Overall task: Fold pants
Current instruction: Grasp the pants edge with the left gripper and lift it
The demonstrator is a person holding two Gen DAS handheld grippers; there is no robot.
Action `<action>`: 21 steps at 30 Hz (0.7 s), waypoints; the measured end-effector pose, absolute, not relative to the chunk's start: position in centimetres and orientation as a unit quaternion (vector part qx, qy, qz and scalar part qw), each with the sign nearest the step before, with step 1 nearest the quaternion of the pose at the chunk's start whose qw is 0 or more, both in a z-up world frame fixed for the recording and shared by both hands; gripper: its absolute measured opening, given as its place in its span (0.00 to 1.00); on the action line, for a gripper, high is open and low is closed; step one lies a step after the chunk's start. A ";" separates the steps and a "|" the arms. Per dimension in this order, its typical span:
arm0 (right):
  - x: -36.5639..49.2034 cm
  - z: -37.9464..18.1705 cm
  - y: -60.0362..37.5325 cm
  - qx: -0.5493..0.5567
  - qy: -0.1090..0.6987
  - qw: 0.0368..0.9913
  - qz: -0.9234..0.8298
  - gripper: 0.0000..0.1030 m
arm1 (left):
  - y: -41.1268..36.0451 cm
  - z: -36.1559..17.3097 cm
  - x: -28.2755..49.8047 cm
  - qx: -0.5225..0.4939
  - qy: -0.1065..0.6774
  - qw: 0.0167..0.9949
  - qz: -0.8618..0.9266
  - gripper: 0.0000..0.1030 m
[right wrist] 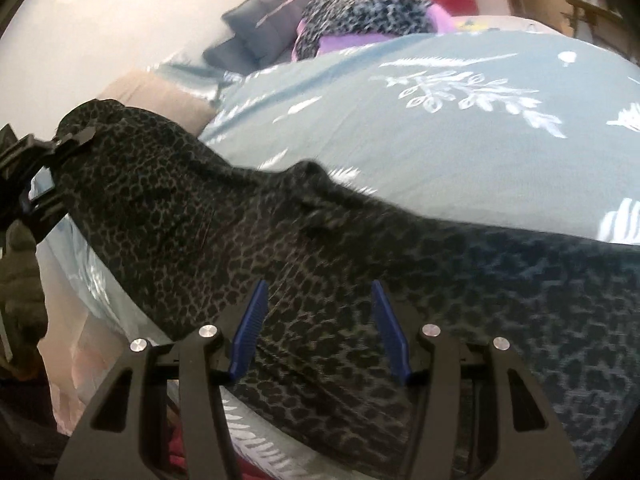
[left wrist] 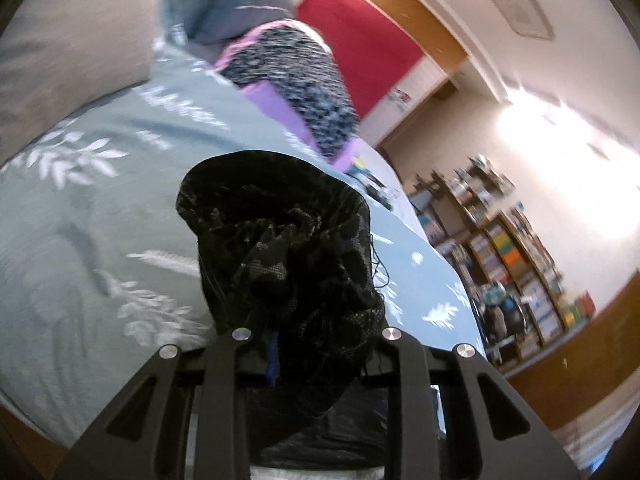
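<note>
Left wrist view gives me the left tool (left wrist: 316, 344) pinching a bunched end of the dark patterned pants (left wrist: 280, 248), lifted above the bed (left wrist: 100, 200) with its grey-green leaf-print cover. The cloth swallows the pads, so I only catch a sliver of blue between the black finger links. This view alone shows me the bookshelves (left wrist: 512, 264) along the far wall and the red panel (left wrist: 360, 40) behind the pillows.

From the right wrist view I get what the left cannot show: the pants (right wrist: 320, 248) stretch as a long band across the near edge of the bed (right wrist: 440, 128), rising at the left of the picture to where the left tool (right wrist: 60, 148) grips them. The right tool (right wrist: 320, 332) has its blue pads spread apart over the cloth, not pressing on it. I cannot tell whether the pads touch the fabric beneath. Both views are motion-blurred, and the far end of the pants runs off the picture at right.
</note>
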State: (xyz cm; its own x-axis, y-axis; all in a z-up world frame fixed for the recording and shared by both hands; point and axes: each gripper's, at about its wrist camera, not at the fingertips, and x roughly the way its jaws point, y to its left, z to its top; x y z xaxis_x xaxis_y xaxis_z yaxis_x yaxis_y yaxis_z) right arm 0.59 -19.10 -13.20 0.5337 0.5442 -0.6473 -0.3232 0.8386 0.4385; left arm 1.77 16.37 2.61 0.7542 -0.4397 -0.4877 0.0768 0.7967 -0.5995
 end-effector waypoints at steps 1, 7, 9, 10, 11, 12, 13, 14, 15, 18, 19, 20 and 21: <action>0.4 -13.0 -19.8 0.139 0.408 0.868 0.244 0.54 | 15.4 3.0 1.7 -0.276 0.320 0.893 -0.155 0.25; -0.6 -12.0 -24.6 0.175 0.382 0.885 0.200 0.54 | 8.5 4.8 1.3 -0.225 0.329 0.888 -0.229 0.25; -0.9 -11.8 -26.2 0.186 0.375 0.889 0.187 0.54 | 6.1 5.2 1.2 -0.211 0.333 0.884 -0.251 0.25; -1.2 -11.7 -27.3 0.194 0.370 0.891 0.178 0.54 | 4.9 5.4 1.3 -0.205 0.336 0.881 -0.262 0.25; -1.4 -11.7 -28.2 0.199 0.367 0.893 0.171 0.54 | 4.3 5.4 1.3 -0.201 0.338 0.880 -0.267 0.25; -1.7 -11.6 -29.3 0.206 0.362 0.895 0.162 0.54 | 3.1 5.5 1.3 -0.194 0.341 0.877 -0.276 0.25; -1.8 -11.6 -29.9 0.210 0.359 0.896 0.158 0.54 | 2.1 5.4 1.5 -0.187 0.345 0.875 -0.284 0.25; -2.1 -11.5 -30.6 0.215 0.355 0.897 0.152 0.54 | 0.7 5.3 1.5 -0.179 0.352 0.871 -0.293 0.25; -2.3 -11.6 -31.4 0.219 0.351 0.898 0.146 0.54 | -0.7 5.1 1.4 -0.174 0.358 0.867 -0.299 0.25; -3.1 -11.8 -33.8 0.236 0.341 0.901 0.126 0.54 | -4.1 4.6 1.2 -0.152 0.373 0.857 -0.322 0.25; -3.3 -11.9 -34.3 0.239 0.339 0.902 0.121 0.54 | -5.4 4.4 1.2 -0.144 0.378 0.853 -0.329 0.25; -3.5 -12.0 -34.9 0.243 0.337 0.902 0.115 0.54 | -6.9 4.2 1.1 -0.135 0.383 0.849 -0.337 0.25; -3.6 -12.2 -35.6 0.248 0.336 0.902 0.109 0.54 | -7.8 4.1 1.0 -0.127 0.386 0.847 -0.343 0.25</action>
